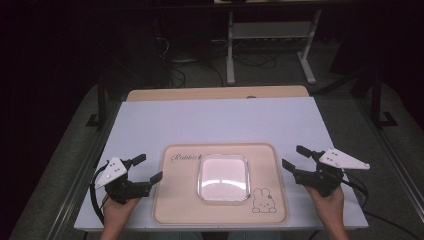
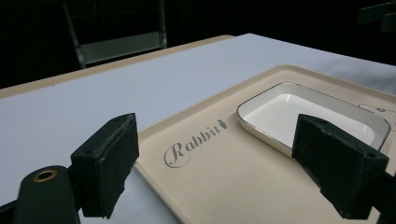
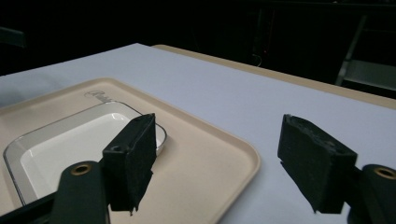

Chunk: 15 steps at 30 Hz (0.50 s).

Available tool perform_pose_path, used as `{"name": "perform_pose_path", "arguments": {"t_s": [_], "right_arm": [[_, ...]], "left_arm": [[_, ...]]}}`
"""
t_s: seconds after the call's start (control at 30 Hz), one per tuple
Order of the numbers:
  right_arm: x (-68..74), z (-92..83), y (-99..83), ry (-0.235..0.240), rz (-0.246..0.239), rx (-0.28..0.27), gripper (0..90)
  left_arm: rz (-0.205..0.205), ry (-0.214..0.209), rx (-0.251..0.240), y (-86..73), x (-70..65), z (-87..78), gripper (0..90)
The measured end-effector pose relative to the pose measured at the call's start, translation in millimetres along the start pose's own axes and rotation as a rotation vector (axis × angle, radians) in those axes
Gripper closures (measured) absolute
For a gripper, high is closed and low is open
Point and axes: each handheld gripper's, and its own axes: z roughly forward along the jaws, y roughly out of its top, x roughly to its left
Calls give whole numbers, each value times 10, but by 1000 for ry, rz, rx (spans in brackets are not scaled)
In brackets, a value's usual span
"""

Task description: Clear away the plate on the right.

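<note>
In the high view, a white table [image 1: 220,120] carries a beige tray [image 1: 172,200] near its near edge, in the middle. A square white dish [image 1: 223,177] with rounded corners lies in the centre of the tray. Light reflects strongly on the dish, so its bottom is hard to read. Grey script [image 1: 183,157] is printed on the tray at the far left, but the dish cuts off its end. A small rabbit drawing [image 1: 263,200] sits at the near right corner of the tray. The left tool [image 1: 147,173] is held just beside the left edge of the tray, its jaws wide apart and with nothing between them. The right tool [image 1: 295,159] is held just beside the right edge, also wide apart and with nothing in it. The hands holding them are cut off by the bottom edge. The room behind the table is dark, and only a metal frame [image 1: 270,40] and some cables on the floor can be made out.

In the left gripper view, the two black jaws stand wide apart over the tray [image 2: 219,182]. The script [image 2: 194,142] reads "Rabbit". The dish [image 2: 280,112] is partly hidden behind the right jaw.

In the right gripper view, the jaws are wide apart too. The left jaw covers the near corner of the dish [image 3: 70,144], and the tray [image 3: 205,154] ends between the jaws.
</note>
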Motion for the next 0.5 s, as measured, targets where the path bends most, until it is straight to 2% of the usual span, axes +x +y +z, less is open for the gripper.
{"name": "perform_pose_path", "arguments": {"t_s": [0.23, 0.5], "right_arm": [[-26, -23, -69, -2, -19, 27, 256], [-52, -53, -109, -11, -9, 33, 251]], "left_arm": [[-4, 1, 1, -5, 1, 4, 143], [-3, 2, 1, -5, 9, 0, 142]]}}
